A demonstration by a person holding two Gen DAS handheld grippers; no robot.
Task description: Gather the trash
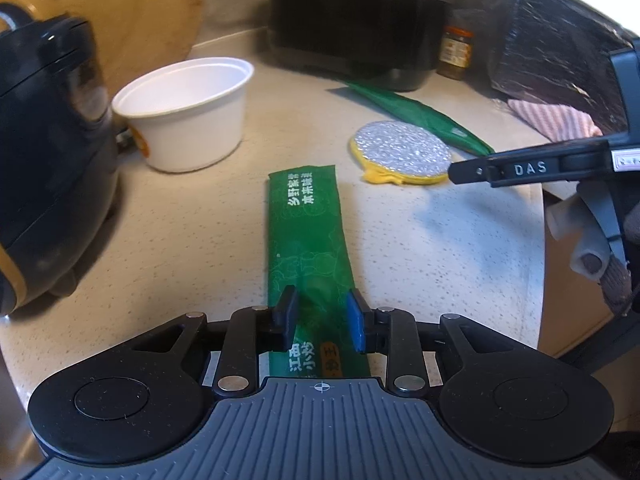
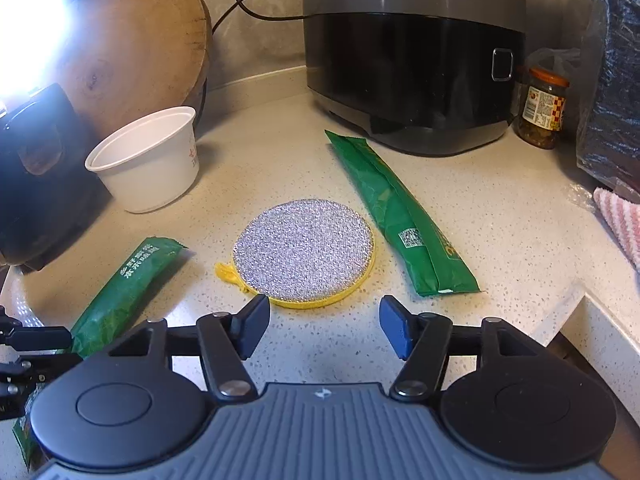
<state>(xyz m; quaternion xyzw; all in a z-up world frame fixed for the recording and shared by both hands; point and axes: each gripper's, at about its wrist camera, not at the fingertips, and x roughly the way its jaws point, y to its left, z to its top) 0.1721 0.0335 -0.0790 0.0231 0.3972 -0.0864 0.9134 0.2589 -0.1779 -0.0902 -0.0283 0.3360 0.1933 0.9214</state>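
A long green snack wrapper [image 1: 306, 232] lies flat on the speckled counter [image 1: 460, 248]. My left gripper [image 1: 323, 316] stands open astride its near end, the pads a little apart from the creased foil. A second green wrapper [image 2: 400, 216] lies in front of the rice cooker. An empty white paper bowl [image 2: 148, 164] stands at the left. My right gripper [image 2: 324, 322] is open and empty, hovering just short of a round silver scouring pad [image 2: 304, 248]. In the left wrist view one finger [image 1: 520, 169] of the right gripper reaches in from the right.
A black rice cooker [image 2: 412, 64] and a jar [image 2: 544, 108] stand at the back. A wooden board [image 2: 132, 48] leans on the wall. A dark appliance [image 1: 44, 152] crowds the left. A pink striped cloth [image 2: 620, 216] and black bag [image 2: 612, 80] sit right, near the counter's edge [image 2: 592, 320].
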